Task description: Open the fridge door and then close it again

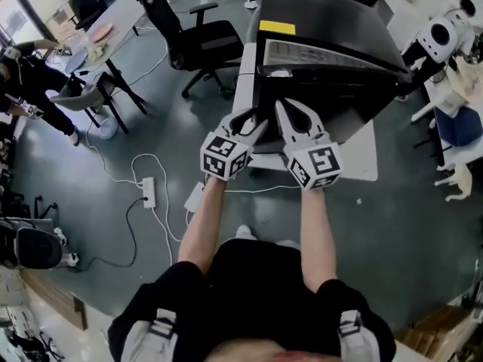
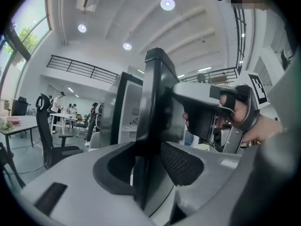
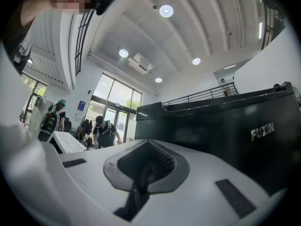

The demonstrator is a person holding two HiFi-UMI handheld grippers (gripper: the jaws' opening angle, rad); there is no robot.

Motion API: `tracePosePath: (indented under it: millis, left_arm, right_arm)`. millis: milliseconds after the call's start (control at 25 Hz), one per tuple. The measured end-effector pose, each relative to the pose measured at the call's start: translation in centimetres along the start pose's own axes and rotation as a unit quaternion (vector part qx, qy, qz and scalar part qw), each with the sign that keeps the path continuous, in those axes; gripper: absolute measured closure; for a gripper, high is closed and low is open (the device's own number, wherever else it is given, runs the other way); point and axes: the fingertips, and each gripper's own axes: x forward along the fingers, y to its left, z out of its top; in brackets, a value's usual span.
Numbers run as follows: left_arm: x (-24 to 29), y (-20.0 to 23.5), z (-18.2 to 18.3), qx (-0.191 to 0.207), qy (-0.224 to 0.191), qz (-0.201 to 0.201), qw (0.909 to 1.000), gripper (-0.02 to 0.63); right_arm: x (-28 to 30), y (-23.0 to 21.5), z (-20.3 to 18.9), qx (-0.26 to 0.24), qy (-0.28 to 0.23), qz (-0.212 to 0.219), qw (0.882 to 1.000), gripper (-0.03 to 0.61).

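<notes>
The black fridge (image 1: 324, 21) stands on a white table (image 1: 361, 161) in front of me, with a yellow sticker on its top. My left gripper (image 1: 253, 124) is at the left edge of the fridge's front. In the left gripper view the dark door edge (image 2: 153, 126) stands upright between its jaws, which are apart; I see no pad pressing on it. Past the edge, part of the fridge body (image 2: 126, 112) shows, so the door looks ajar. My right gripper (image 1: 286, 108) is shut and empty beside the left one, against the black front (image 3: 235, 131).
A black office chair (image 1: 200, 36) stands left of the fridge. A power strip (image 1: 149, 192) and white cables lie on the floor at the left. A desk (image 1: 113, 21) and seated people are at the far left, and white equipment (image 1: 441, 36) at the right.
</notes>
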Motion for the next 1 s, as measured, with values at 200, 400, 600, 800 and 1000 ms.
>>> tracePosePath:
  millis: [200, 400, 600, 800, 1000]
  left_arm:
    - [2.9, 3.6, 0.8, -0.007, 0.000, -0.005, 1.0000, 0.462]
    - [5.1, 6.4, 1.1, -0.012, 0.003, 0.030, 0.9995, 0.480]
    - [5.9, 7.1, 1.2, -0.022, -0.003, 0.038, 0.9990, 0.486]
    - [5.8, 7.1, 1.3, -0.034, -0.004, 0.065, 0.9973, 0.491]
    - [4.5, 6.1, 2.0, -0.070, -0.024, 0.114, 0.9907, 0.547]
  right_arm:
    - [3.5, -2.6, -0.7, -0.013, 0.014, -0.031, 0.999, 0.583]
    - [5.5, -5.3, -1.9, -0.014, 0.034, -0.079, 0.996, 0.583]
    - [6.2, -6.1, -2.2, -0.013, 0.026, -0.073, 0.997, 0.584]
    - [6.3, -6.0, -2.4, -0.007, 0.024, -0.063, 0.998, 0.584]
    - [4.7, -6.6, -3.2, 0.012, 0.036, -0.064, 0.997, 0.583]
